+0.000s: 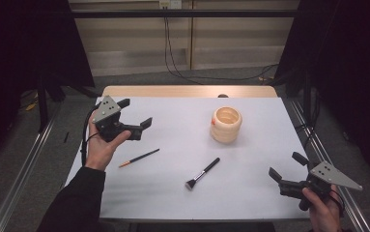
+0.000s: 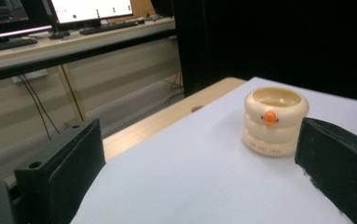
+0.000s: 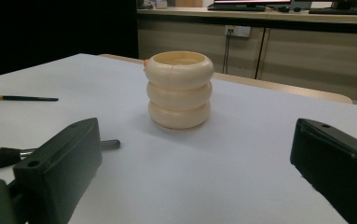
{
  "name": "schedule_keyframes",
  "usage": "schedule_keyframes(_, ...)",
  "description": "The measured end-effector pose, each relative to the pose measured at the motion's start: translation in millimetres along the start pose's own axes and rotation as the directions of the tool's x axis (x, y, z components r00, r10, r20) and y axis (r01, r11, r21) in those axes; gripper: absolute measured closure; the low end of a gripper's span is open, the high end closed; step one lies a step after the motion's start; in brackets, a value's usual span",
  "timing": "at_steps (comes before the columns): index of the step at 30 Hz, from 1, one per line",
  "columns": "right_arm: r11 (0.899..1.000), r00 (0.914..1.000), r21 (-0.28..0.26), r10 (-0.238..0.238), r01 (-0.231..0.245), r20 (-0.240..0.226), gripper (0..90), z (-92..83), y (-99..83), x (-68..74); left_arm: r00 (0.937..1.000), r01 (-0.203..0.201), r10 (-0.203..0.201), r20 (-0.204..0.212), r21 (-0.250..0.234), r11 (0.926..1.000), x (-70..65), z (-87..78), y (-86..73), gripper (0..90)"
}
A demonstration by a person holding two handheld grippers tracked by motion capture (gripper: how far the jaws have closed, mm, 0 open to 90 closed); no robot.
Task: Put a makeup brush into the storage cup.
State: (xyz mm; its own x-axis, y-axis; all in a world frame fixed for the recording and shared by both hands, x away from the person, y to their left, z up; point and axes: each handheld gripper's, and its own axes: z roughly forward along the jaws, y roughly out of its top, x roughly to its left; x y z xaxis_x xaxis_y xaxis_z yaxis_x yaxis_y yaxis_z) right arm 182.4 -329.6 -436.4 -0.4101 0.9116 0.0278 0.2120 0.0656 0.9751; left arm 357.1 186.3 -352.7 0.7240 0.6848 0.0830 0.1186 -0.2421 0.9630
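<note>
A cream ribbed holder [image 1: 226, 124] made of three stacked rings stands upright right of the table's middle; an orange dot marks its side [image 2: 270, 117]. A black makeup brush [image 1: 203, 173] lies in front of it, bristles toward me. A thin brush with an orange handle end [image 1: 139, 157] lies to the left. My left gripper [image 1: 135, 116] is held open above the table's left part, aimed at the holder [image 2: 275, 121]. My right gripper [image 1: 287, 165] is open at the front right, facing the holder [image 3: 180, 88] with the makeup brush [image 3: 8, 156] behind its left jaw. Both grippers are empty.
A white sheet [image 1: 182, 193] covers the wooden table [image 1: 173, 91]. Metal rails [image 1: 23, 169] run along both sides of the table on the floor. Cables [image 1: 173, 53] hang behind the table's far edge. A desk with monitors [image 2: 87, 9] stands beyond.
</note>
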Motion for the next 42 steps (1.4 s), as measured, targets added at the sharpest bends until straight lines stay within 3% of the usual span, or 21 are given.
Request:
schedule_keyframes(1, 1.0, 1.0, 0.001, -0.001, 0.001, 0.006, 1.8, -0.1, 0.0, -0.1, 0.9999, -0.012, 0.012, -0.006, 0.019, 0.9997, 0.8, -0.8, 0.0, 1.1)
schedule_keyframes(3, 1.0, 1.0, -0.001, -0.001, 0.001, 0.004, 1.8, 0.3, 0.0, 0.1, 0.9999, 0.013, -0.013, 0.001, 0.039, 0.9991, 1.1, 0.5, -0.9, 0.8)
schedule_keyframes(4, 1.0, 1.0, 0.0, 0.002, -0.002, 0.003, 1.8, 0.5, 0.1, 0.7, 1.0, 0.001, -0.001, -0.005, 0.06, 0.9982, 1.9, 0.7, -1.1, 1.1)
schedule_keyframes(10, 1.0, 1.0, 0.002, 0.0, 0.0, 0.0, 1.8, 0.4, 0.3, 0.5, 0.9997, 0.001, -0.005, 0.023, 0.159, 0.9872, 5.4, 3.1, 1.7, 3.1)
schedule_keyframes(12, 1.0, 1.0, -0.002, -0.002, 0.002, -0.001, 1.8, 0.5, 0.2, 0.5, 0.9989, -0.006, -0.004, 0.046, 0.215, 0.9766, 5.9, 4.4, 3.4, 4.8)
schedule_keyframes(18, 1.0, 0.9999, -0.002, -0.01, 0.01, -0.007, 1.7, 0.3, 0.3, 1.0, 0.9977, 0.018, -0.037, 0.056, 0.314, 0.9493, 7.6, 9.0, 0.7, 5.7)
schedule_keyframes(20, 1.0, 0.9997, 0.004, -0.021, 0.021, -0.012, 1.7, 0.5, 0.4, 2.3, 0.9975, 0.018, -0.042, 0.058, 0.365, 0.9308, 9.3, 11.5, -2.2, 5.8)
schedule_keyframes(21, 1.0, 0.9995, 0.003, -0.028, 0.028, -0.016, 1.7, 0.7, 0.7, 3.0, 0.9972, 0.024, -0.05, 0.056, 0.396, 0.918, 10.3, 13.0, -3.9, 6.0)
schedule_keyframes(27, 1.0, 0.9998, -0.002, -0.017, 0.017, -0.015, 1.7, 0.4, 0.6, 2.0, 0.9964, -0.001, -0.041, 0.075, 0.482, 0.8761, 11.4, 18.1, -10.4, 7.1)
schedule_keyframes(30, 1.0, 0.9995, -0.003, -0.028, 0.028, -0.016, 1.7, 0.6, 0.7, 2.5, 0.9922, -0.013, -0.056, 0.111, 0.545, 0.8385, 11.7, 21.3, -13.5, 9.1)
schedule_keyframes(31, 1.0, 0.9997, -0.008, -0.024, 0.024, -0.006, 1.7, 0.8, 0.6, 2.8, 0.992, -0.008, -0.063, 0.109, 0.555, 0.8321, 10.6, 22.3, -15.0, 9.7)
schedule_keyframes(32, 1.0, 0.9997, -0.003, -0.026, 0.026, -0.003, 1.7, 0.4, 0.6, 2.7, 0.9916, -0.011, -0.064, 0.112, 0.572, 0.82, 10.7, 23.3, -16.2, 9.7)
schedule_keyframes(33, 1.0, 0.9997, -0.004, -0.026, 0.026, -0.005, 1.7, 0.6, 0.4, 2.5, 0.9908, -0.029, -0.056, 0.123, 0.6, 0.7995, 11.5, 24.8, -17.5, 9.6)
schedule_keyframes(34, 1.0, 0.9996, -0.004, -0.027, 0.027, -0.004, 1.7, 0.6, 0.5, 2.4, 0.9895, -0.033, -0.06, 0.131, 0.613, 0.7891, 12.2, 25.7, -18.1, 9.9)
schedule_keyframes(36, 1.0, 0.9996, -0.002, -0.029, 0.029, -0.002, 1.7, 0.4, 0.6, 2.6, 0.9871, -0.046, -0.065, 0.146, 0.648, 0.7603, 12.9, 28.3, -20.9, 9.9)
schedule_keyframes(37, 1.0, 0.9996, -0.002, -0.029, 0.029, -0.003, 1.7, 0.3, 0.6, 2.7, 0.9888, -0.053, -0.051, 0.14, 0.648, 0.7602, 12.3, 29.1, -22.5, 10.1)
schedule_keyframes(38, 0.999, 0.9995, -0.003, -0.033, 0.033, -0.003, 1.7, 0.4, 0.6, 2.6, 0.987, -0.065, -0.049, 0.153, 0.662, 0.7462, 12.7, 29.5, -23.7, 9.5)
schedule_keyframes(39, 0.999, 0.9995, -0.002, -0.033, 0.033, -0.002, 1.7, 0.4, 0.6, 2.5, 0.985, -0.072, -0.053, 0.164, 0.671, 0.7375, 12.7, 30.2, -25.2, 7.7)
schedule_keyframes(40, 0.999, 0.9995, -0.001, -0.033, 0.033, -0.001, 1.7, 0.5, 0.6, 2.4, 0.9851, -0.072, -0.054, 0.163, 0.676, 0.7334, 12.5, 30.4, -26.0, 5.3)
schedule_keyframes(41, 0.999, 0.9994, 0.002, -0.035, 0.035, -0.003, 1.8, 0.4, 0.6, 2.2, 0.9835, -0.088, -0.046, 0.175, 0.686, 0.7226, 13.2, 30.6, -26.6, 5.8)
schedule_keyframes(42, 0.999, 0.9993, 0.003, -0.037, 0.037, 0.003, 1.8, 0.3, 0.8, 2.3, 0.9839, -0.074, -0.058, 0.169, 0.683, 0.7265, 11.8, 31.0, -28.1, 6.7)
